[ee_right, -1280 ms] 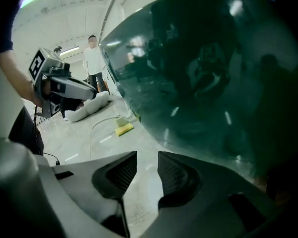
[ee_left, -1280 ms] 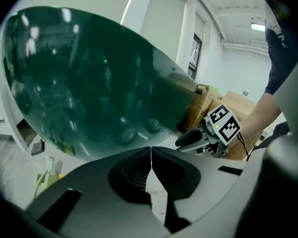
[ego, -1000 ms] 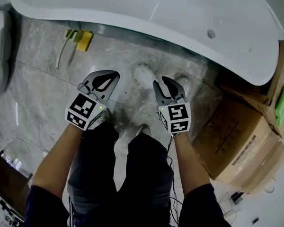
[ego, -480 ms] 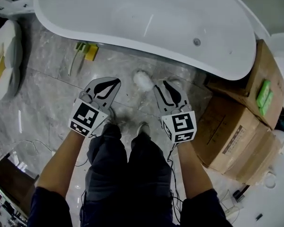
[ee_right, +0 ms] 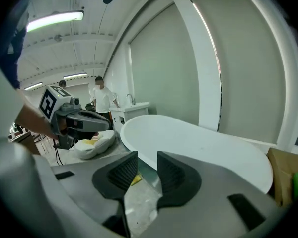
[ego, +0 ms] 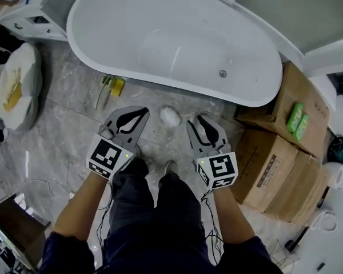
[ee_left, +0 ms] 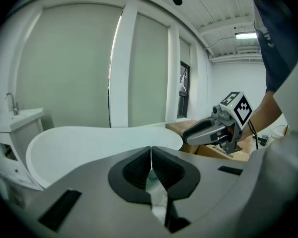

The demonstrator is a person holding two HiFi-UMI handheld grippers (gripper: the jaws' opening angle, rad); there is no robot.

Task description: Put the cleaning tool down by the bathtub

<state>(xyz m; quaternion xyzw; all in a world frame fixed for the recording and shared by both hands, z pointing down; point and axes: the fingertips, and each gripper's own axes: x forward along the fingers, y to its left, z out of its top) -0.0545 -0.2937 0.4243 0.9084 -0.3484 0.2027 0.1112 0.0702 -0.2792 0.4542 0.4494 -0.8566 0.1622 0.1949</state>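
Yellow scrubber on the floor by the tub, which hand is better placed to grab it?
Left. The yellow scrubber lies ahead of the left tool, whose jaws are shut and must open first. The right tool, open and empty, sits farther across.

No legible text; print on cardboard box [ego: 263, 173] unreadable.

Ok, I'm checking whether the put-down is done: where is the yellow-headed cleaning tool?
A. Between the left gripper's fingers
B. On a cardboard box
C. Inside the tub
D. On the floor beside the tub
D: the head view shows the cleaning tool lying on the floor, just outside the tub.
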